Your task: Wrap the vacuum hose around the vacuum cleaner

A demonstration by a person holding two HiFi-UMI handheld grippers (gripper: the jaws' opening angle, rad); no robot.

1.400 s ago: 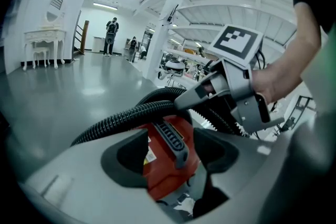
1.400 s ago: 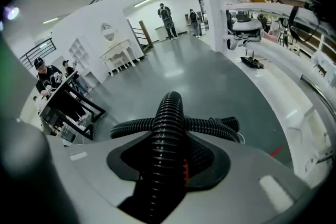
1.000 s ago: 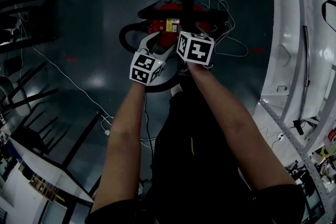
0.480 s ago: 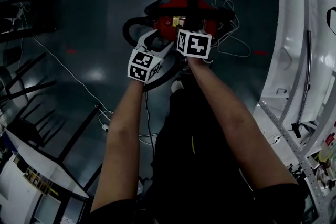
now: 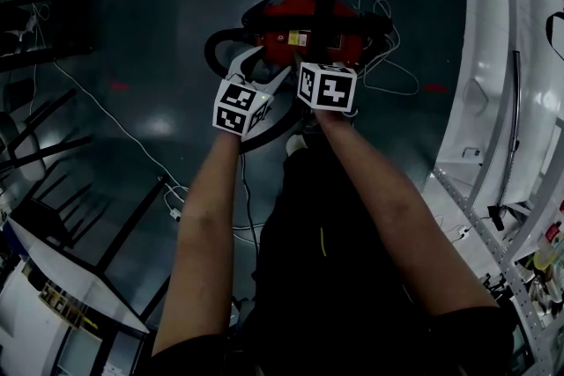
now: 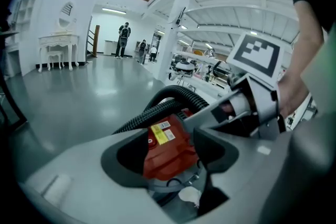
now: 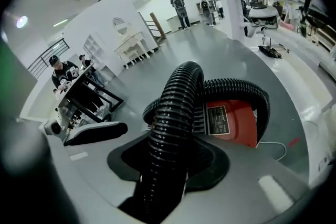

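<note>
Gripping the black ribbed vacuum hose [image 7: 176,107], the right claw [image 7: 167,165] had its jaws closed around it just above the red vacuum cleaner [image 7: 239,126] on the floor [image 5: 150,40]. The hose curved on around the cleaner's body. The left claw [image 6: 167,157] hung just beside, jaws apart and empty, with the cleaner beyond its tips.

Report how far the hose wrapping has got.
Done: one loop of the hose curves round the red vacuum cleaner. In hand: the right gripper is shut on a raised stretch of hose; the left gripper is open, empty. Left: lay that stretch round the body.
</note>
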